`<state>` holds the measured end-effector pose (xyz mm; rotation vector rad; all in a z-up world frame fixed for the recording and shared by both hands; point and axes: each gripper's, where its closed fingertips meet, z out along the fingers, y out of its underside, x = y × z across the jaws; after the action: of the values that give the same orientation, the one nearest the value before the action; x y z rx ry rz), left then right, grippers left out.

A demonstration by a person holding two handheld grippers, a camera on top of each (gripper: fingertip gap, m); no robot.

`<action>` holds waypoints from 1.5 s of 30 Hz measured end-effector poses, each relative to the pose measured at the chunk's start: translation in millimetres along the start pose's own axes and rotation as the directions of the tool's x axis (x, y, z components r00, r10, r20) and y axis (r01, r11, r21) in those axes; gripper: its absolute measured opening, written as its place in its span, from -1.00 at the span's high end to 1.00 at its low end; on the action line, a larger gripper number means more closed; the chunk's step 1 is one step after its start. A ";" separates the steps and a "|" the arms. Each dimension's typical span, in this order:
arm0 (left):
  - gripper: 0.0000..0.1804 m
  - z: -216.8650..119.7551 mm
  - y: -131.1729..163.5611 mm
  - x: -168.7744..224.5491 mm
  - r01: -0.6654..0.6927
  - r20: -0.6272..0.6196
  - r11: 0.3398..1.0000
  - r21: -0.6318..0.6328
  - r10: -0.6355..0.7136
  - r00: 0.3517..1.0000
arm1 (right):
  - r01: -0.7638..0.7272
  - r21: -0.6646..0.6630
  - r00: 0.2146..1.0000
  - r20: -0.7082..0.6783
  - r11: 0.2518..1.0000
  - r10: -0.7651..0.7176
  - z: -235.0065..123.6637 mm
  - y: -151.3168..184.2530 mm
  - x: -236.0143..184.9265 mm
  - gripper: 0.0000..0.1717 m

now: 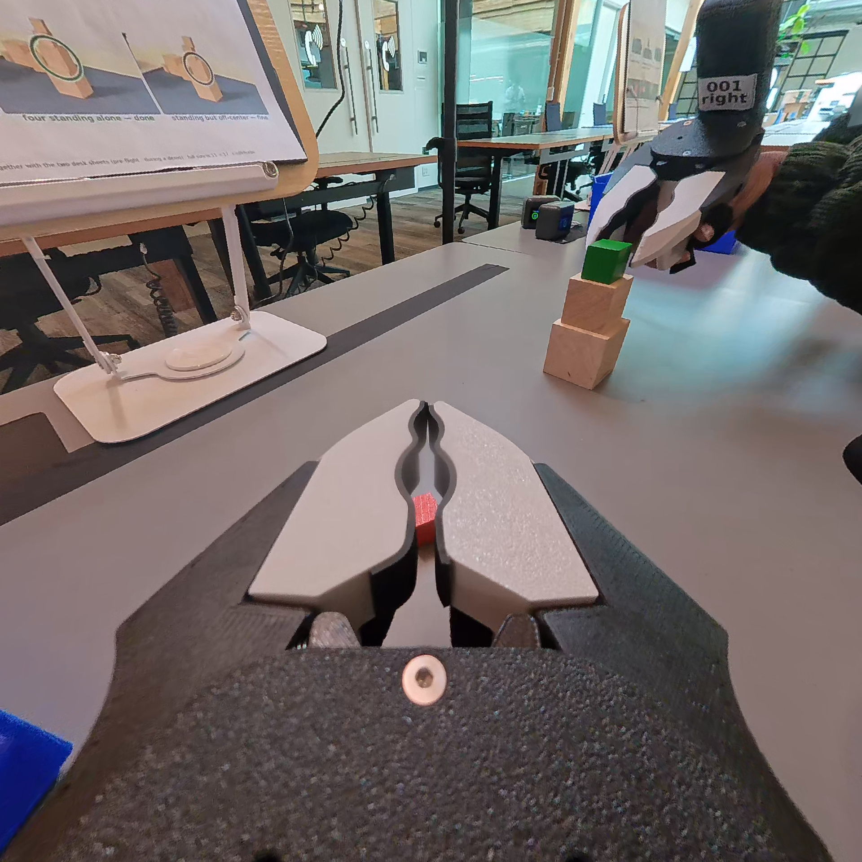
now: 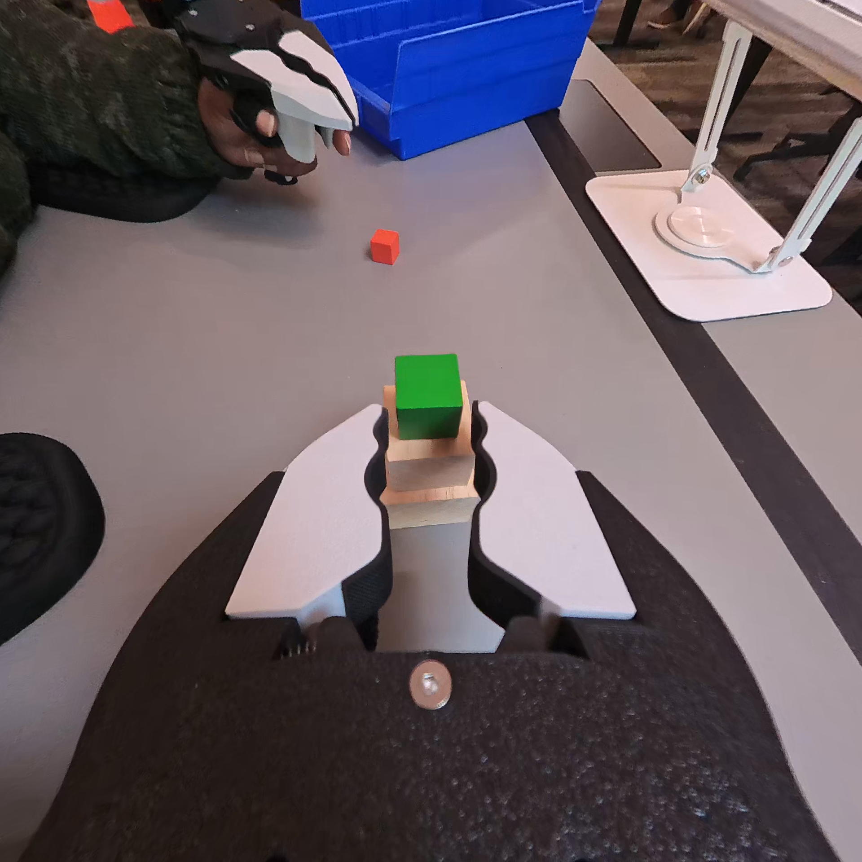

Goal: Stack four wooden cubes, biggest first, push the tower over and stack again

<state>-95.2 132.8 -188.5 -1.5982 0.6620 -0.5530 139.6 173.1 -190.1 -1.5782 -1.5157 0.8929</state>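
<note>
A green cube (image 2: pixel 429 396) stands on top of two stacked wooden cubes, the upper (image 2: pixel 429 471) on the lower (image 2: pixel 429 510), on the grey table (image 2: pixel 186 350). My right gripper (image 2: pixel 429 408) is open, its fingers on either side of the green cube with a gap at each pad. The left wrist view shows the stack (image 1: pixel 594 303), the green cube (image 1: pixel 605 261) and the right gripper (image 1: pixel 622 249) just over it. My left gripper (image 1: pixel 427 406) is shut and holds nothing. It hovers near a small red cube (image 2: pixel 385 246) that lies on the table, and the cube shows through the finger gap (image 1: pixel 425 517).
A blue bin (image 2: pixel 466 70) stands at the table's far end. A white document stand (image 1: pixel 186 373) with a printed sheet rests on a dark strip along the table edge, and also shows in the right wrist view (image 2: pixel 699 252). A black round pad (image 2: pixel 37 527) lies at the left. There is about 25 cm between the tips of the two grippers. My right gripper's tips are some 4 cm from the stack (image 1: pixel 594 303). My right tips are about 25 cm from the small red cube (image 2: pixel 385 246), my left tips only 9 cm.
</note>
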 end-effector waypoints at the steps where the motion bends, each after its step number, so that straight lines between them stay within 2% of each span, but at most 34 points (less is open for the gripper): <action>1: 1.00 0.2 0.3 0.2 0.001 -0.001 1.000 -0.001 -0.001 1.000 | 0.002 0.002 1.000 -0.001 1.000 -0.002 0.3 -1.5 -0.3 0.60; 4: 1.00 0.9 1.4 0.8 0.002 -0.005 1.000 -0.005 -0.002 1.000 | 0.007 0.003 1.000 -0.005 1.000 -0.007 1.8 -4.5 0.1 0.60; 7: 1.00 0.8 1.7 1.1 0.001 -0.006 1.000 -0.005 -0.001 1.000 | 0.007 -0.006 1.000 -0.005 1.000 -0.007 1.7 -3.9 1.1 0.68; 21: 1.00 1.5 2.9 2.3 0.001 -0.013 1.000 -0.009 -0.001 1.000 | 0.006 -0.014 1.000 0.005 1.000 -0.006 0.2 -3.1 0.6 0.69; 30: 1.00 2.2 7.3 -2.2 0.006 0.008 0.999 -0.033 -0.006 1.000 | 0.001 0.015 1.000 -0.009 1.000 -0.001 -2.6 -10.8 -0.5 0.55; 32: 0.95 4.0 14.6 -5.9 0.014 0.024 0.997 -0.075 -0.012 1.000 | 0.016 0.058 0.999 -0.038 0.998 -0.014 -5.7 -21.9 -1.9 0.55; 38: 0.66 11.0 61.8 -9.9 0.049 0.050 0.936 -0.348 -0.033 0.998 | 0.049 0.177 0.988 -0.154 0.983 -0.021 -16.5 -56.6 -15.6 0.58; 45: 0.63 17.0 92.7 -0.3 0.015 0.059 0.849 -0.528 0.018 0.998 | 0.082 0.190 0.982 -0.181 0.978 -0.047 -7.0 -64.2 -62.5 0.61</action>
<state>-93.3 138.0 -282.6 -2.1225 0.8153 -0.3275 112.5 110.9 -131.2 -1.4169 -1.3056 0.8170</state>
